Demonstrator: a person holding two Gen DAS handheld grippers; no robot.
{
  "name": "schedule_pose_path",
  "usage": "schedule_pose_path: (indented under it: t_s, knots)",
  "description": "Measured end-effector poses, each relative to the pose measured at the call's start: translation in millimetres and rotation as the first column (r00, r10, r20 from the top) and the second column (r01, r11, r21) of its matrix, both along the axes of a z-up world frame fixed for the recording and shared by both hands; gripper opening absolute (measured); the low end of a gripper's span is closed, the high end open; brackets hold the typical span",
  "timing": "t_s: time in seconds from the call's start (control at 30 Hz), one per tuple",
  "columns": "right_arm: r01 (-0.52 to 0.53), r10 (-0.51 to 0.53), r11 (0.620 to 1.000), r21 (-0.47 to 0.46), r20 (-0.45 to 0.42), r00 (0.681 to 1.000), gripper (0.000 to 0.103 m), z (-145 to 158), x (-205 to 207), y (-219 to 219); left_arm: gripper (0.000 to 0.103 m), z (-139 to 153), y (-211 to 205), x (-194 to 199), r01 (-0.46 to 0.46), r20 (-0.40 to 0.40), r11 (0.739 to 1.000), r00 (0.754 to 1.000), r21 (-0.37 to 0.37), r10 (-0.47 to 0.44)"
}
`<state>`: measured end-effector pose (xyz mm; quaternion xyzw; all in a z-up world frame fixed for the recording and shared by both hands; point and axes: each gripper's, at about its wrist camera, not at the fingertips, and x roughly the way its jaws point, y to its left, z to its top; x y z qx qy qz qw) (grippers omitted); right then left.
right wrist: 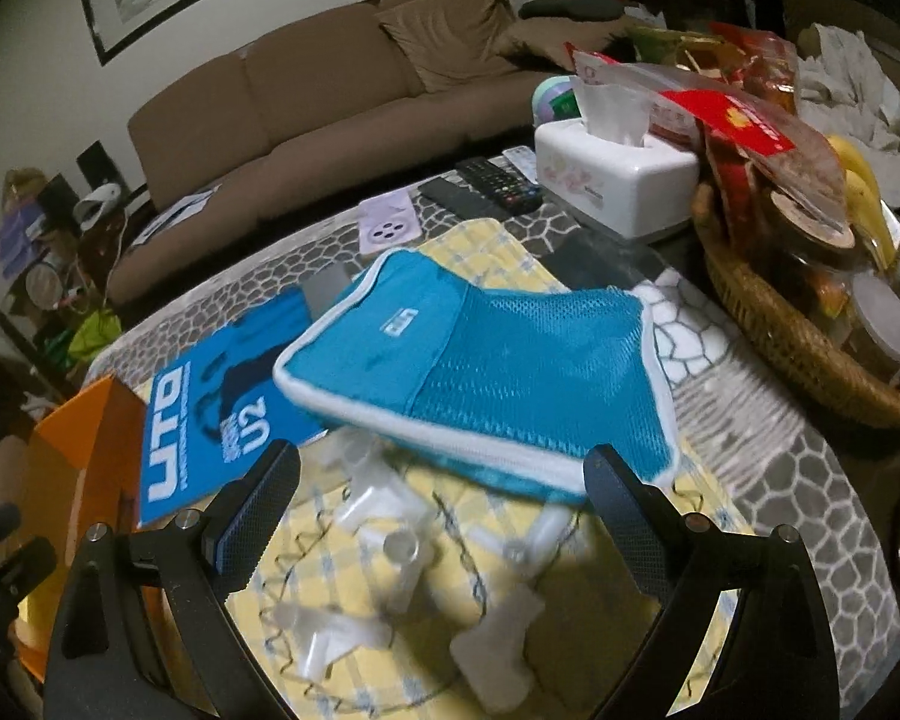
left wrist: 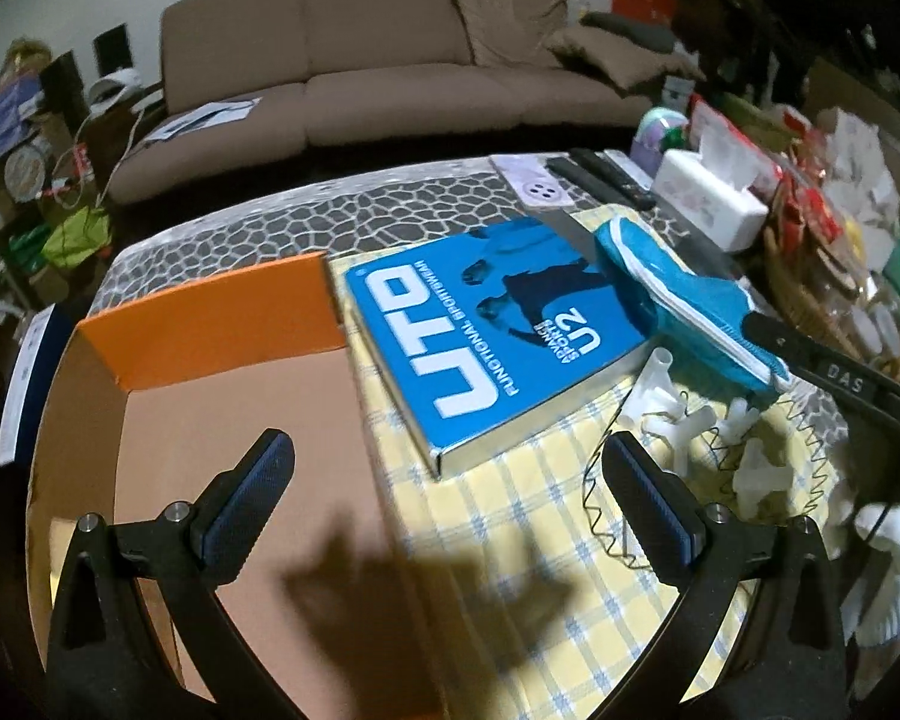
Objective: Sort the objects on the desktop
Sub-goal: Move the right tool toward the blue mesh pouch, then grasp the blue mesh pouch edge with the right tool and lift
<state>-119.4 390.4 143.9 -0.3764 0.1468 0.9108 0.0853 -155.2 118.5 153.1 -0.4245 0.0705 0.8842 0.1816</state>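
My left gripper (left wrist: 450,480) is open, hovering over the seam between an open orange cardboard box (left wrist: 210,324) and the yellow checked cloth (left wrist: 510,540). A blue UTO book-like box (left wrist: 486,324) lies on the cloth. A blue mesh pouch (left wrist: 684,300) leans across its right corner. In the right wrist view the pouch (right wrist: 498,360) sits raised just ahead of my open right gripper (right wrist: 444,480), its white-trimmed near edge level with the fingertips. Under it lie white plastic connectors (right wrist: 402,546) and a black coiled wire (left wrist: 600,510).
A white tissue box (right wrist: 618,174), black remotes (right wrist: 486,186) and a lilac case (right wrist: 390,228) lie at the table's far side. A wicker basket (right wrist: 798,348) full of snacks stands to the right. A brown sofa (left wrist: 360,78) is beyond the table.
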Motion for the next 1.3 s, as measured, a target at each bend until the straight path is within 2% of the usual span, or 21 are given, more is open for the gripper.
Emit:
schedule_pose_path:
  t_s: [0.1, 0.17, 0.23, 0.3, 0.4, 0.53, 0.6, 0.8, 0.9, 0.97, 1.13, 1.17, 1.3]
  knots:
    - [-0.028, 0.027, 0.998, 0.065, 0.013, 1.0, 0.097, -2.8, -10.2, -2.2, 0.103, -3.1, 10.7, -5.5, 0.018, 0.005, 1.0, 1.0, -0.001, -0.018]
    - [-0.04, 0.038, 0.997, 0.066, 0.026, 0.999, 0.097, -6.8, -13.2, -1.6, 0.103, -6.6, 15.5, -8.7, 0.023, 0.027, 1.0, 0.999, 0.013, -0.024]
    - [-0.054, 0.053, 0.998, 0.03, 0.031, 0.998, 0.095, -10.6, -13.2, 0.9, 0.103, -11.7, 19.8, -10.6, 0.035, 0.059, 0.999, 0.998, 0.039, -0.037]
    - [-0.077, 0.077, 0.997, -0.009, 0.028, 0.997, 0.086, -11.3, -11.9, 2.8, 0.103, -15.8, 24.5, -10.6, 0.043, 0.082, 0.997, 0.995, 0.056, -0.048]
    - [-0.11, 0.111, 0.991, -0.082, 0.005, 0.994, 0.081, -5.7, -7.1, 6.3, 0.103, -19.1, 30.9, -7.1, 0.052, 0.09, 0.996, 0.994, 0.068, -0.058]
    - [-0.181, 0.178, 0.952, -0.248, -0.035, 0.983, 0.078, -0.8, -3.6, 13.3, 0.103, -23.1, 36.2, -6.8, 0.048, 0.099, 0.997, 0.994, 0.065, -0.055]
    - [-0.181, 0.18, 0.947, -0.264, -0.029, 0.983, 0.076, -2.3, -4.4, 14.5, 0.103, -24.2, 38.1, -8.7, 0.044, 0.108, 0.996, 0.993, 0.074, -0.052]
    - [-0.012, 0.022, 0.971, -0.238, 0.043, 0.999, 0.076, -7.3, 3.1, 49.2, 0.103, -19.3, 55.8, -23.5, 0.055, 0.118, 0.994, 0.991, 0.096, -0.066]
    - [0.086, -0.073, 0.983, -0.164, 0.087, 0.994, 0.076, -12.6, 9.1, 69.8, 0.103, -19.4, 73.2, -36.0, 0.069, 0.133, 0.992, 0.988, 0.107, -0.083]
    - [0.132, -0.115, 0.975, -0.178, 0.102, 0.988, 0.076, -20.1, 13.1, 85.4, 0.102, -20.6, 86.4, -44.1, 0.084, 0.141, 0.99, 0.985, 0.116, -0.1]
    - [0.178, -0.154, 0.964, -0.196, 0.13, 0.979, 0.076, -39.5, 16.6, 107.4, 0.097, -27.9, 122.4, -62.6, 0.108, 0.132, 0.992, 0.984, 0.06, -0.115]
    - [0.18, -0.154, 0.963, -0.202, 0.138, 0.978, 0.074, -44.1, 15.9, 109.8, 0.097, -29.6, 128.5, -65.6, 0.108, 0.131, 0.993, 0.985, 0.047, -0.114]
    - [0.18, -0.146, 0.945, -0.271, 0.141, 0.979, 0.053, -62.3, 15.8, 120.8, 0.096, -35.1, 148.4, -77.1, 0.108, 0.126, 0.994, 0.986, 0.025, -0.11]
